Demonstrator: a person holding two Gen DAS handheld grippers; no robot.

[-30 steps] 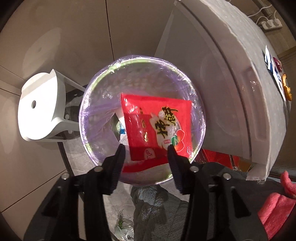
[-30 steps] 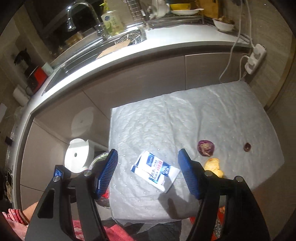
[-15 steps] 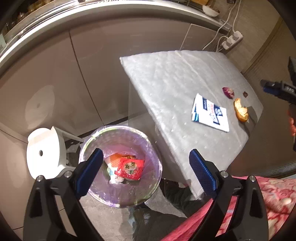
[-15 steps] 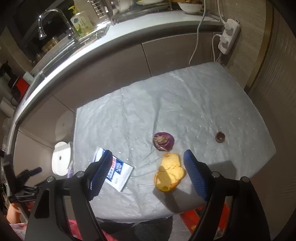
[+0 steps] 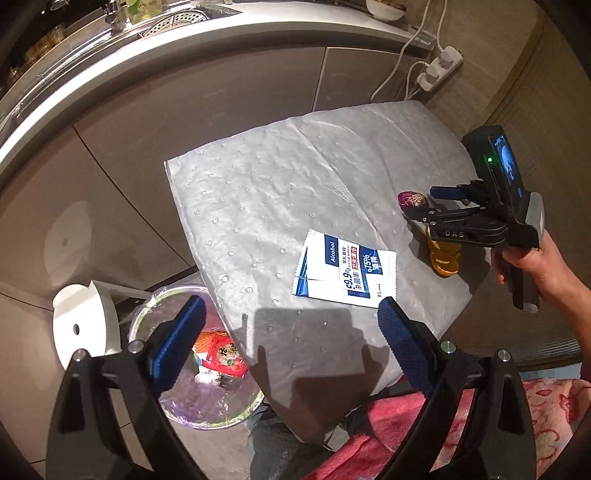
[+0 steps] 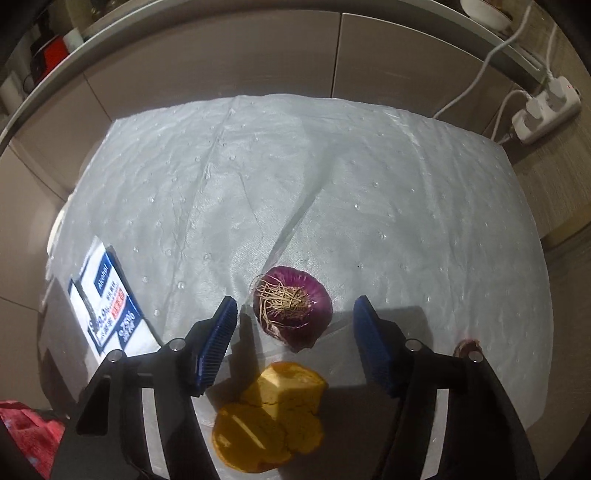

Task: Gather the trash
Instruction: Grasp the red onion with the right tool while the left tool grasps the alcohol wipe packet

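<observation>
Right gripper (image 6: 295, 332) closing, nothing pinched yet; onion end (image 6: 291, 312) centered between jaws, orange peel (image 6: 269, 417) just behind.

I see a desk (image 6: 369, 155) under a grey dimpled cover, a white stool (image 5: 83, 321) on the floor beside it — and behind, a counter (image 5: 155, 62) with a sink (image 5: 173, 20), a white power strip (image 6: 546, 109) against the wall.
</observation>
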